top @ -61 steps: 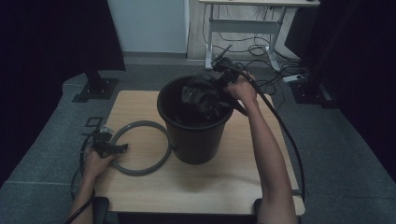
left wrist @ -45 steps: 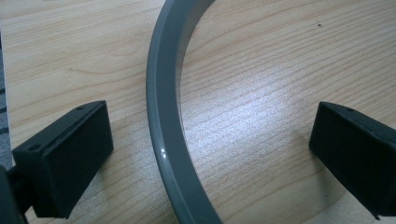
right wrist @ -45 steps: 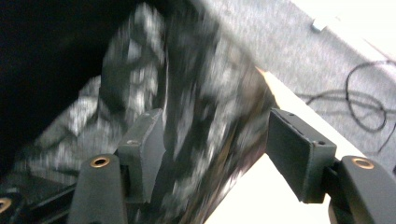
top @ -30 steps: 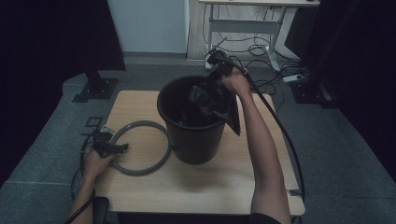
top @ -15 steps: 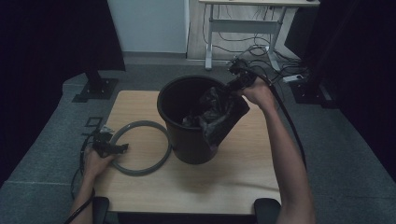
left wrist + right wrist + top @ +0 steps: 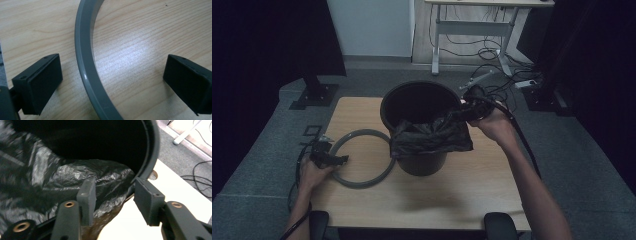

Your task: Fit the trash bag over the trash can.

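A black bucket (image 6: 422,162) stands mid-table with a black plastic bag (image 6: 432,137) draped over its near rim. My right gripper (image 6: 460,114) is at the bucket's right side. Its jaws have just been opening and now stand apart. In the right gripper view the crumpled bag (image 6: 75,177) lies between them beside the bucket rim (image 6: 152,152), and neither pad of the right gripper (image 6: 115,195) presses on it. A grey ring (image 6: 359,184) lies flat at the left. My left gripper (image 6: 339,160) is open astride the ring's band (image 6: 86,75), the left gripper (image 6: 112,80) pads well off it.
The wooden table (image 6: 452,200) ends just right of the bucket and close behind it. On the floor beyond are a white-legged desk (image 6: 472,30), loose cables (image 6: 502,62) and a black stand base (image 6: 314,95). A cable trails from the right hand.
My right hand went from the bucket's far rim to its right side, bringing the bag over the near rim, and its jaws widened. The left hand and the ring stayed put.
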Action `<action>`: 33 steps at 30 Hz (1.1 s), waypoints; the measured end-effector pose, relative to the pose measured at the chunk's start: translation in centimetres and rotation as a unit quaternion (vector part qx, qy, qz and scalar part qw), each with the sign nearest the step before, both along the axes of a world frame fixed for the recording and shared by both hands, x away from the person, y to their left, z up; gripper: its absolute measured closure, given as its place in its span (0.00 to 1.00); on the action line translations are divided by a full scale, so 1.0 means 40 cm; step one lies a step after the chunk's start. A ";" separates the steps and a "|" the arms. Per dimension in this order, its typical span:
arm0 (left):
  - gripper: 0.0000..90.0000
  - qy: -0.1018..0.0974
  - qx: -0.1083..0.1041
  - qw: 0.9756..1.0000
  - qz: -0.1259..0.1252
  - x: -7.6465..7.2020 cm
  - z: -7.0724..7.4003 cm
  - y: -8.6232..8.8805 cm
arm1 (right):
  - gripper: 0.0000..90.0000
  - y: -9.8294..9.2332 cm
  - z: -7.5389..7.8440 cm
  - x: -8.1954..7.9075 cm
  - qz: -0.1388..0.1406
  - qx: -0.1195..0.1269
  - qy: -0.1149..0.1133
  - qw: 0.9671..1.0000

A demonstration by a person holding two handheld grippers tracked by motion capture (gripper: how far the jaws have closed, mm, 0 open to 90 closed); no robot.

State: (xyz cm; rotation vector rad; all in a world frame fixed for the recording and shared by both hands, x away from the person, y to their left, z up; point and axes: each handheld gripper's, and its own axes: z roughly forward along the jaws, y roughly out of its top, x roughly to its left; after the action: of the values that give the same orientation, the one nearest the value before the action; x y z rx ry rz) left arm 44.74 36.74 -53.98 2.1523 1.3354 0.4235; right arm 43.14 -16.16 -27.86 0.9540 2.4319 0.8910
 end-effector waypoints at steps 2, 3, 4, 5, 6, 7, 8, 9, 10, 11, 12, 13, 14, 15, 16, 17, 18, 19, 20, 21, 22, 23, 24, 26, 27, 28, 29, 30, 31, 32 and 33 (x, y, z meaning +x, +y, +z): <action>0.03 0.007 -0.003 1.000 -0.002 -0.001 0.004 0.003 | 0.53 0.007 0.002 -0.019 0.006 0.000 -0.002 1.000; 0.03 0.007 -0.003 1.000 -0.002 -0.001 0.004 0.003 | 0.50 0.008 0.004 -0.024 0.011 0.003 -0.001 1.000; 0.03 0.013 -0.002 1.000 -0.006 -0.002 0.008 0.004 | 0.45 0.009 0.007 -0.025 0.014 0.006 -0.002 1.000; 0.03 0.015 -0.002 1.000 -0.008 -0.003 0.012 0.003 | 0.42 0.008 0.010 -0.023 0.013 0.010 -0.004 1.000; 0.02 0.015 -0.002 1.000 -0.011 -0.003 0.017 0.003 | 0.39 0.005 0.011 -0.018 0.012 0.012 -0.006 1.000; 0.02 0.017 -0.001 1.000 -0.017 -0.004 0.023 0.003 | 0.37 0.001 0.013 -0.011 0.013 0.014 -0.009 1.000; 0.00 0.015 0.001 1.000 -0.021 -0.005 0.031 0.002 | 0.34 -0.002 0.014 -0.003 0.013 0.017 -0.011 1.000; 0.00 0.014 -0.002 1.000 -0.025 -0.006 0.040 0.002 | 0.32 -0.005 0.015 0.006 0.015 0.020 -0.011 1.000; 0.00 0.012 -0.005 1.000 -0.028 -0.006 0.049 0.001 | 0.29 -0.008 0.015 0.015 0.018 0.024 -0.011 0.999; 0.00 0.012 -0.005 1.000 -0.028 -0.006 0.049 0.001 | 0.29 -0.008 0.015 0.015 0.018 0.024 -0.011 0.999; 0.00 0.015 -0.008 0.999 -0.037 -0.005 0.068 -0.003 | 0.27 -0.010 0.014 0.031 0.024 0.029 -0.013 0.999; 0.00 0.016 -0.005 0.999 -0.042 -0.006 0.077 -0.007 | 0.27 -0.010 0.014 0.037 0.030 0.031 -0.013 0.999; 0.00 0.016 -0.005 0.999 -0.042 -0.006 0.077 -0.007 | 0.26 -0.009 0.013 0.042 0.033 0.034 -0.012 0.999; 0.00 0.017 -0.002 0.999 -0.047 -0.007 0.088 -0.010 | 0.26 -0.009 0.013 0.042 0.033 0.034 -0.012 0.999; 0.01 0.017 -0.004 0.998 -0.058 -0.010 0.115 -0.016 | 0.26 -0.007 0.013 0.050 0.038 0.045 -0.012 0.998; 0.01 0.017 -0.004 0.998 -0.058 -0.010 0.115 -0.016 | 0.26 -0.007 0.013 0.050 0.038 0.045 -0.012 0.998; 0.01 0.014 -0.009 0.998 -0.066 -0.012 0.129 -0.019 | 0.26 -0.004 0.013 0.052 0.041 0.049 -0.010 0.998; 0.01 0.015 -0.016 0.997 -0.075 -0.014 0.145 -0.024 | 0.27 0.003 0.013 0.054 0.051 0.058 -0.009 0.997; 0.01 0.015 -0.022 0.996 -0.086 -0.017 0.159 -0.029 | 0.27 0.003 0.013 0.054 0.051 0.058 -0.009 0.997; 0.00 0.015 -0.024 0.994 -0.108 -0.022 0.189 -0.042 | 0.29 0.012 0.010 0.052 0.062 0.065 -0.005 0.996; 0.00 0.014 -0.023 0.993 -0.118 -0.025 0.203 -0.049 | 0.29 0.015 0.009 0.051 0.066 0.065 -0.005 0.996; 0.01 0.014 -0.023 0.993 -0.118 -0.025 0.203 -0.049 | 0.29 0.015 0.009 0.051 0.066 0.065 -0.005 0.996; 0.01 0.013 -0.021 0.991 -0.131 -0.028 0.222 -0.059 | 0.29 0.019 0.006 0.049 0.071 0.064 -0.006 0.995; 0.03 0.008 -0.021 0.989 -0.143 -0.033 0.249 -0.074 | 0.30 0.027 0.003 0.046 0.082 0.063 -0.004 0.995; 0.04 0.004 -0.021 0.989 -0.149 -0.035 0.265 -0.083 | 0.31 0.031 0.001 0.044 0.085 0.064 -0.004 0.994; 0.05 -0.001 -0.021 0.987 -0.159 -0.037 0.285 -0.093 | 0.32 0.039 0.000 0.039 0.095 0.066 -0.002 0.993; 0.05 -0.004 -0.024 0.986 -0.165 -0.038 0.297 -0.099 | 0.32 0.039 0.000 0.039 0.095 0.066 -0.002 0.993; 0.06 -0.008 -0.027 0.984 -0.174 -0.038 0.317 -0.109 | 0.32 0.041 0.000 0.037 0.098 0.067 -0.001 0.993; 0.07 -0.016 -0.023 0.982 -0.184 -0.040 0.346 -0.127 | 0.33 0.047 -0.001 0.033 0.105 0.065 0.000 0.992; 0.07 -0.022 -0.021 0.981 -0.191 -0.042 0.363 -0.137 | 0.34 0.049 -0.001 0.030 0.107 0.066 0.002 0.992; 0.07 -0.022 -0.021 0.981 -0.191 -0.042 0.363 -0.137 | 0.35 0.051 -0.001 0.028 0.110 0.067 0.003 0.992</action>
State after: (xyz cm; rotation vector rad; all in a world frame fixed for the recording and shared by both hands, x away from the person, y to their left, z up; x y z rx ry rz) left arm 43.06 31.28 -39.47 2.2804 0.8690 0.2828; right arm 44.25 -14.11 -27.89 0.7430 2.5441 1.1401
